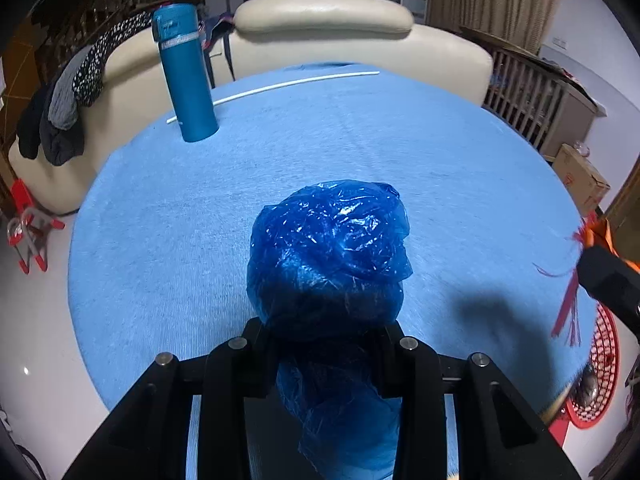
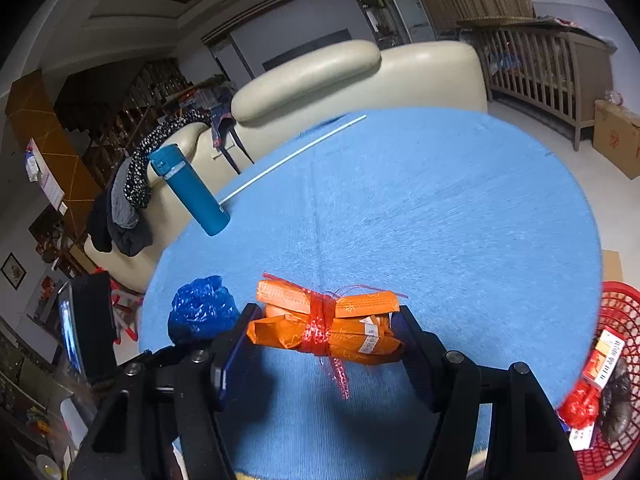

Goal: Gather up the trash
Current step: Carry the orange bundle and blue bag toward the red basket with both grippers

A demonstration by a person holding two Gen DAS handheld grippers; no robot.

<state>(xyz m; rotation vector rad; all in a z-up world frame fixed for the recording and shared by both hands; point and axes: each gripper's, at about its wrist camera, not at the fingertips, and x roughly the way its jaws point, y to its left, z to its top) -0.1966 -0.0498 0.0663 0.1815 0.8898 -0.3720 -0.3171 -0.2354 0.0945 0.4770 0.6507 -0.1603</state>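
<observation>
My left gripper (image 1: 326, 344) is shut on a crumpled blue plastic bag (image 1: 328, 248), held just above the blue-covered round table (image 1: 400, 140). The same bag shows in the right wrist view (image 2: 200, 308), to the left of my right gripper. My right gripper (image 2: 326, 328) is shut on an orange paper bundle (image 2: 328, 320) tied with red netting, held over the table's near edge. The right gripper's body and the bundle's red strands show at the right edge of the left wrist view (image 1: 608, 280). A red mesh basket (image 2: 612, 380) with several pieces of trash stands low at the right, beside the table.
A teal flask (image 1: 188, 76) stands at the table's far left, with a thin white rod (image 1: 280, 86) lying behind it. A cream sofa (image 1: 320, 32) with clothes draped on it is beyond the table. A cardboard box (image 2: 616, 140) sits on the floor at the right.
</observation>
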